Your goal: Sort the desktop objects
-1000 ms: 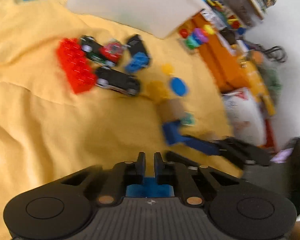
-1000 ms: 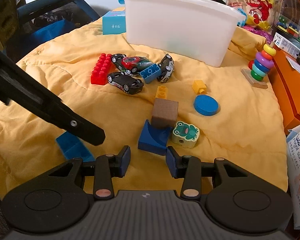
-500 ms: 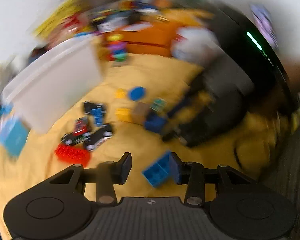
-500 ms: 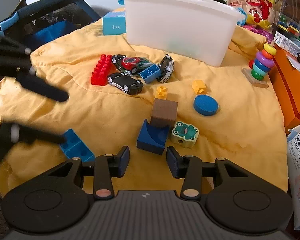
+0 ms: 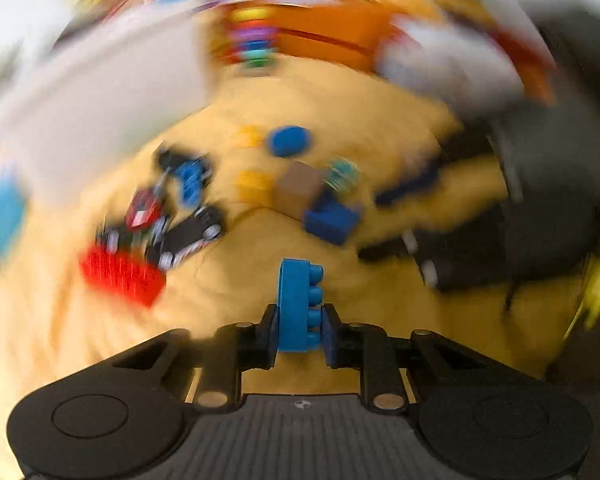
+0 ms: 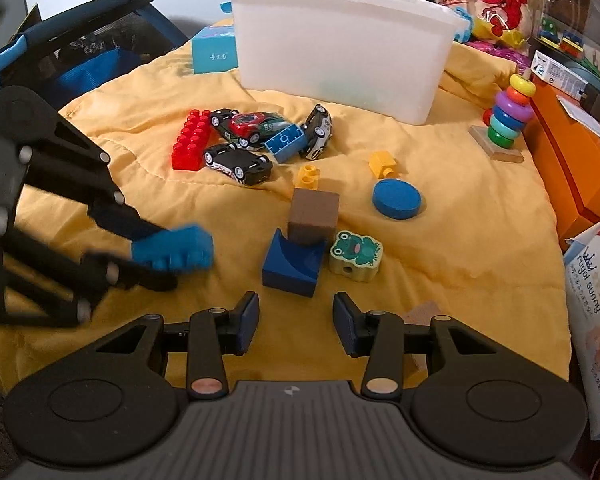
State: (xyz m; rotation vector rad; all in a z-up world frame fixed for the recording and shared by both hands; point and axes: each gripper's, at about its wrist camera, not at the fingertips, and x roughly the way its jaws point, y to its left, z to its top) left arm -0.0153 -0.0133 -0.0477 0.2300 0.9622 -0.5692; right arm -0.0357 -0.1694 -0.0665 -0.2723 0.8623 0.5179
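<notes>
Gripping a light blue brick [image 5: 298,304] by its near end, the left gripper [image 5: 299,334] has just closed and carries it above the yellow blanket [image 6: 440,264]. Right gripper [image 6: 296,326] hangs open, empty. Swinging fast toward the white bin [image 6: 340,48] could shake the brick loose.

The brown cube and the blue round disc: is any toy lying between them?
No. In the right wrist view only bare yellow blanket shows between the brown cube and the blue disc.
</notes>
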